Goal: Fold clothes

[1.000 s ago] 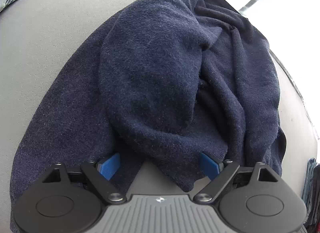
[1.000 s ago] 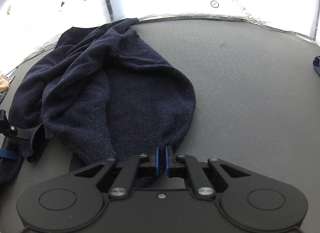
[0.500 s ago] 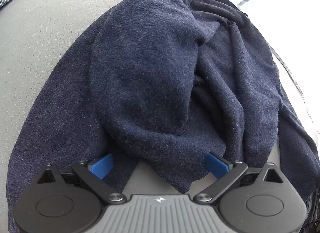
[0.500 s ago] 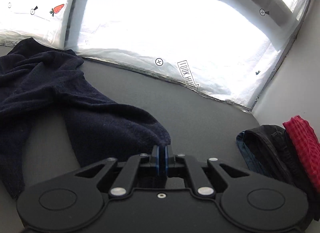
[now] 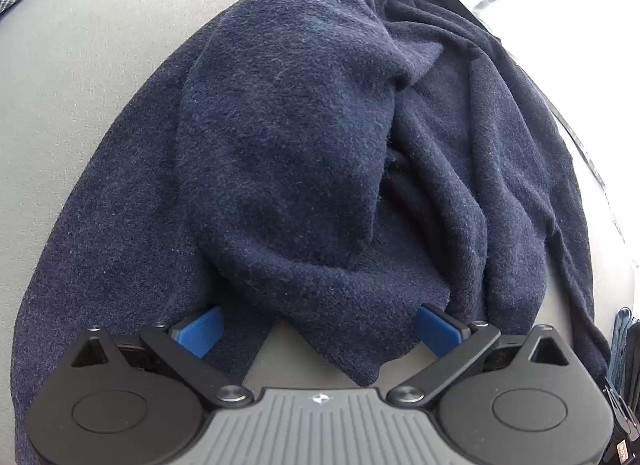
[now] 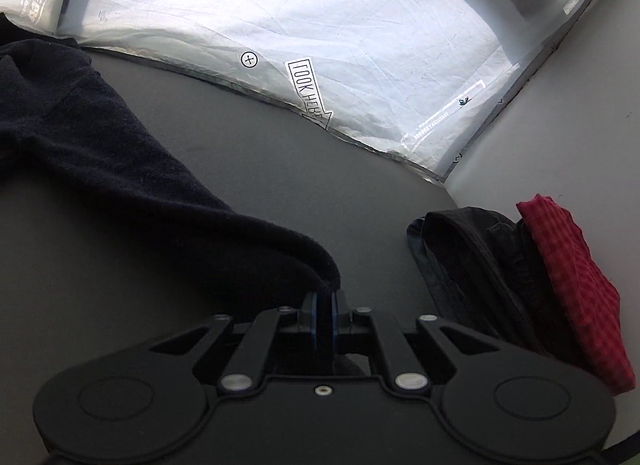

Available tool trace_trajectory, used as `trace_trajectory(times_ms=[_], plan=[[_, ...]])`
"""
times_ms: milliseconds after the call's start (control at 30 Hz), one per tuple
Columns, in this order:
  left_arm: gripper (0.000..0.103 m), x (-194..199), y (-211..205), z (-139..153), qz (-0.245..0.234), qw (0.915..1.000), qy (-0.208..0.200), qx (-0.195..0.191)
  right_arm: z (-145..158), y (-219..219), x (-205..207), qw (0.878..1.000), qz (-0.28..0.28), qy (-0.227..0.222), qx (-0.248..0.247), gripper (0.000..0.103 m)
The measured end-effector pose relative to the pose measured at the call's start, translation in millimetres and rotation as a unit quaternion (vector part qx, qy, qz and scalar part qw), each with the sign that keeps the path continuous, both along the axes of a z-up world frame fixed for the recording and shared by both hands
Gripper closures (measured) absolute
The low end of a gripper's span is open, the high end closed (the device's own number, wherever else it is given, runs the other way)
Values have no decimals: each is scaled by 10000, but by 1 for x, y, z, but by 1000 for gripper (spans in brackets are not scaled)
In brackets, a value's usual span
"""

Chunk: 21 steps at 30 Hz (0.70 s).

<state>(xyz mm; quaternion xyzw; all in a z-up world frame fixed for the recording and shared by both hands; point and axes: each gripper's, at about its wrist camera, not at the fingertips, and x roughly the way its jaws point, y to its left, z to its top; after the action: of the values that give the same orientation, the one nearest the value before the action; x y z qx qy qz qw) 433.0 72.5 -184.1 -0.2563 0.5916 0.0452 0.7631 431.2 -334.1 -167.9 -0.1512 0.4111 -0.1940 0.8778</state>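
Both wrist views look closely across the navy sweater (image 5: 304,169).

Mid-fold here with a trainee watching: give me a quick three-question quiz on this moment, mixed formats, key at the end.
1. True or false: the left gripper is clamped on the navy sweater.
2. What is pinched in the right gripper?
A. the red checked cloth
B. an edge of the navy sweater
C. nothing
3. Fill in: the dark folded garments lie to the ___ of the right gripper, on the grey table.

Key: 1 false, its jaws stand wide open with sweater fabric lying between them; 2 B; 3 right.
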Motion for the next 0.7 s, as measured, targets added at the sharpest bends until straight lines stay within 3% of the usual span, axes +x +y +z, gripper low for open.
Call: trace_trajectory(times_ms=[267,333,467,600,700], plan=[[1,3,-5,-2,-157,9998,54,133,-7,3,-31,9853,-740,-297,1511,87],[1,0,-4,-1,-164,9998,48,125,-4,9,-37,9812,-791,-417,1712,81],[2,-2,2,-1,-22,10000,37,-16,1,22,-35,9736,-583,-612,2121,79],[13,-6,11,2,228,9997,56,-88,3,35,-27,9536,-159,-613,2944,77],[30,-14,20,5,446,9986,-38,-282,0,50,-23,9253,302,-392,3759,76]])
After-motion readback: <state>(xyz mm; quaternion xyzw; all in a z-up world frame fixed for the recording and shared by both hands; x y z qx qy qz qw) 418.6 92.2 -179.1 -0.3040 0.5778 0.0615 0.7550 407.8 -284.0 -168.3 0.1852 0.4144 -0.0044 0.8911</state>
